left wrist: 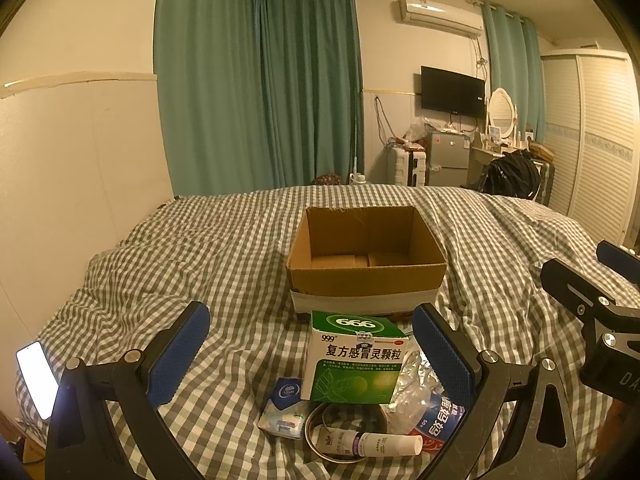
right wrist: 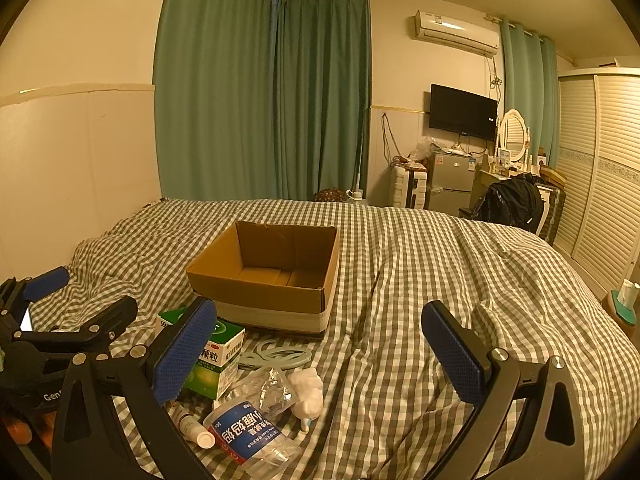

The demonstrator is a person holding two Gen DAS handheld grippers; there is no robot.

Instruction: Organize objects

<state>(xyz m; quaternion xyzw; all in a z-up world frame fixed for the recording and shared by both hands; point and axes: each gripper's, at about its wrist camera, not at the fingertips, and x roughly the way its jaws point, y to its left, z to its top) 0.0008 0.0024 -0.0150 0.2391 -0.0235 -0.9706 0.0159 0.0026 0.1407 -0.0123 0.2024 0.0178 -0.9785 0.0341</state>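
Note:
An open, empty cardboard box [left wrist: 366, 256] sits on the checked bedspread [left wrist: 224, 248]. In front of it is a small heap: a green and white medicine box [left wrist: 352, 356] standing upright, a tissue pack [left wrist: 282, 408], a tape ring [left wrist: 320, 420], a white tube [left wrist: 380, 446] and a clear bag with a blue label [left wrist: 438, 414]. My left gripper [left wrist: 311, 309] is open and hovers above the heap, the medicine box showing between its fingers. My right gripper [right wrist: 319, 305] is open and empty, right of the heap, near cotton balls [right wrist: 306, 392] and a pale ring [right wrist: 276, 356].
A lit phone [left wrist: 38, 380] lies at the bed's left edge beside the wall. The bedspread [right wrist: 460, 280] stretches wide to the right of the box [right wrist: 268, 272]. Curtains, a fridge, a dresser and a wardrobe stand beyond the bed.

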